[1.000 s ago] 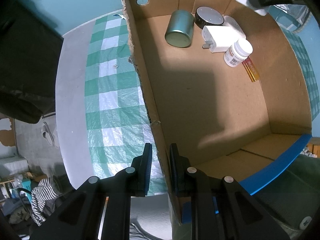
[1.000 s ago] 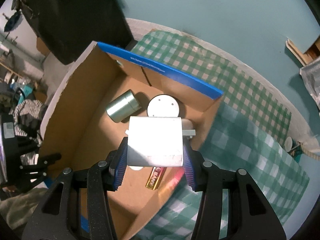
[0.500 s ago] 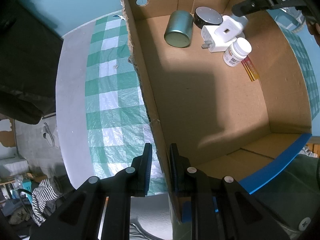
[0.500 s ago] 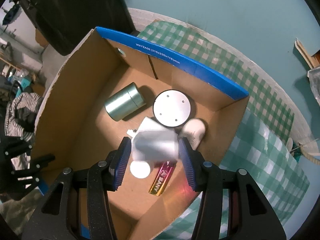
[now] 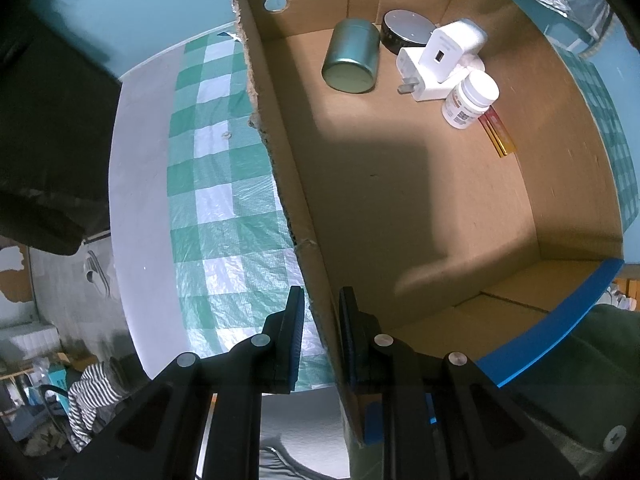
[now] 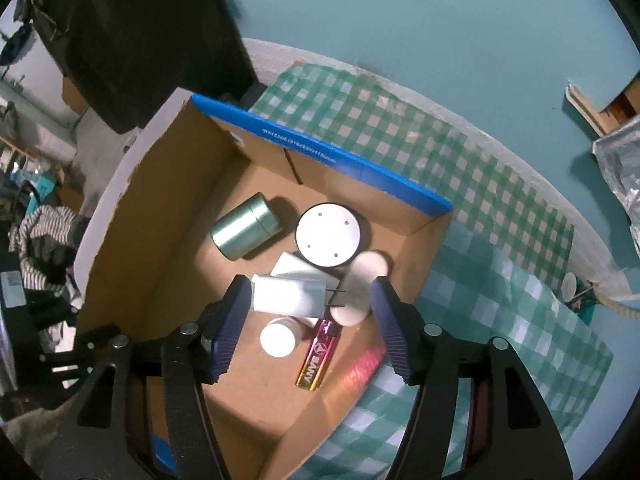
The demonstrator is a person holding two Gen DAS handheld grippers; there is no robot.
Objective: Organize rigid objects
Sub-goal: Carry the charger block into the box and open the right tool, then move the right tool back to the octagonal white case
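Left tongs [image 5: 319, 336] clamped on box [image 5: 280, 168] wall; right tongs [image 6: 306, 320] just widened, empty. Risk: charger [image 6: 286, 296] perched on pile, liable to topple.

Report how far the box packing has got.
Done: the green tin, round puck, pill bottle, two white chargers and gold-red bar lie in the cardboard box. In hand: the right gripper has just opened over the top charger; the left gripper clamps the wall. Left: no loose items visible outside.
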